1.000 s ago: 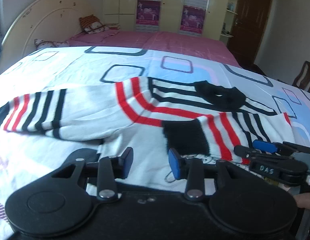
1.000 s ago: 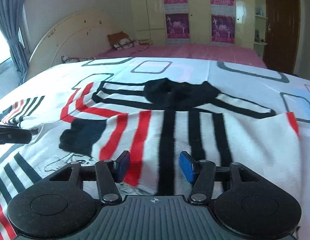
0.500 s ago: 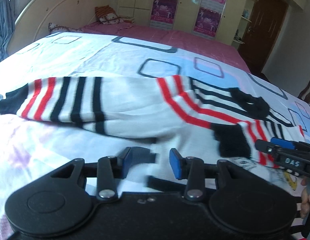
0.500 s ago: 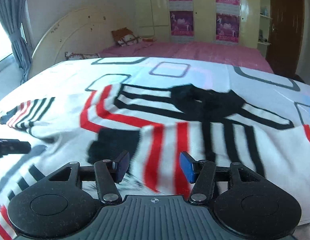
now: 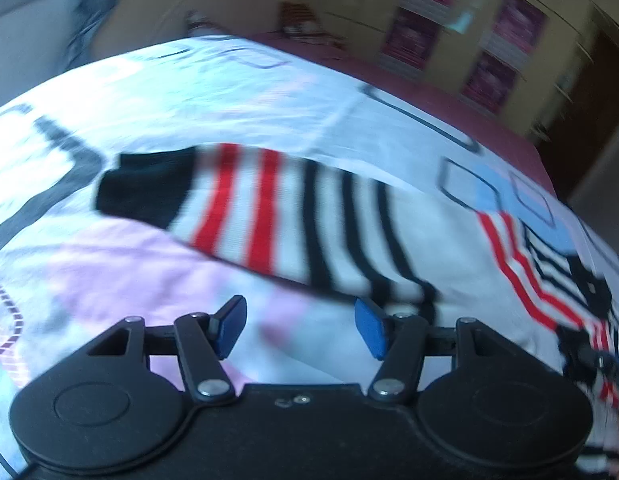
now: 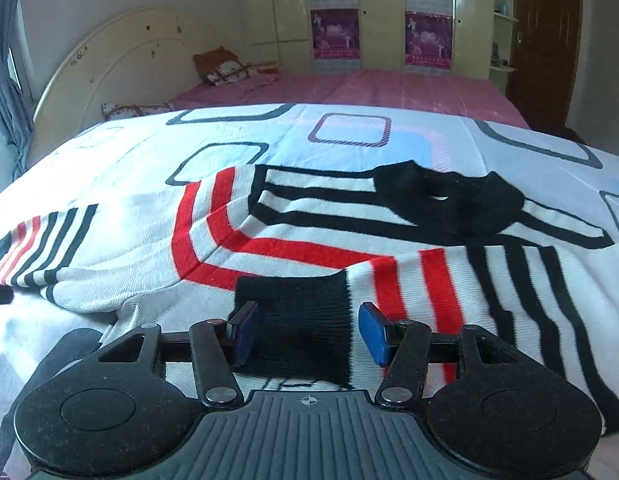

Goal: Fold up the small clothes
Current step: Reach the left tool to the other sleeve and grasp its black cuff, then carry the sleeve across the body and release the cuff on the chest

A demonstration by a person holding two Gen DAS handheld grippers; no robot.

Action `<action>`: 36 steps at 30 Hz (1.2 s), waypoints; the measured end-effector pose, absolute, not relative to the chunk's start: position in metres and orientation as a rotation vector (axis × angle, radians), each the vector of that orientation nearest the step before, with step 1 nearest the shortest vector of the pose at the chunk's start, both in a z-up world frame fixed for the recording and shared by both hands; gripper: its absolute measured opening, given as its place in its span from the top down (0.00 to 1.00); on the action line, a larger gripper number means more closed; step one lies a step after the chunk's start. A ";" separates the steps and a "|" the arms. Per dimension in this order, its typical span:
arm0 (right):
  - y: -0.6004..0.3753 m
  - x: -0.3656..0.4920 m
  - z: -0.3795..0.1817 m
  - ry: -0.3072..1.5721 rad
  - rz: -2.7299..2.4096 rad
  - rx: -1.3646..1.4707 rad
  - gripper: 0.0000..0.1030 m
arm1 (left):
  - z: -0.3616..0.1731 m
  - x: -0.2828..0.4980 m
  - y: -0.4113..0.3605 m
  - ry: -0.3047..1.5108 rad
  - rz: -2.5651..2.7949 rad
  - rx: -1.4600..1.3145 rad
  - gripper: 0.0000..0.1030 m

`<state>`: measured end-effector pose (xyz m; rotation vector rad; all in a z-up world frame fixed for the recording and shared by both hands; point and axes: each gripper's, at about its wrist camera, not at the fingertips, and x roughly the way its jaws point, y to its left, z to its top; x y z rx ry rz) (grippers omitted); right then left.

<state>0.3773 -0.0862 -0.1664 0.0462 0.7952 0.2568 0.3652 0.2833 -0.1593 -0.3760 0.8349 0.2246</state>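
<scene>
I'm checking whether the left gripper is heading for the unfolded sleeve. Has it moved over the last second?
Yes. The left gripper has swung left: the outstretched sleeve's black cuff sat at the left edge of the view and now lies near the middle, while the collar has slid right.

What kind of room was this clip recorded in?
Most likely a home bedroom. The sweater lies on a bed with a patterned sheet, a curved headboard stands at the far end, and a wardrobe lines the back wall.
</scene>
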 end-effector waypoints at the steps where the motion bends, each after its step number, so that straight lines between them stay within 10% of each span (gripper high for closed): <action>1: -0.084 0.378 -0.167 0.797 0.254 0.043 0.46 | -0.161 0.366 0.292 0.832 0.239 -0.400 0.43; 9: -0.074 0.385 -0.175 0.814 0.216 0.002 0.46 | -0.179 0.384 0.337 0.759 0.262 -0.548 0.50; 17: -0.073 0.384 -0.175 0.794 0.178 -0.005 0.46 | -0.188 0.393 0.359 0.681 0.282 -0.640 0.94; 36: -0.161 0.355 -0.151 0.734 0.127 0.150 0.46 | -0.087 0.425 0.087 0.563 -0.411 -0.197 0.94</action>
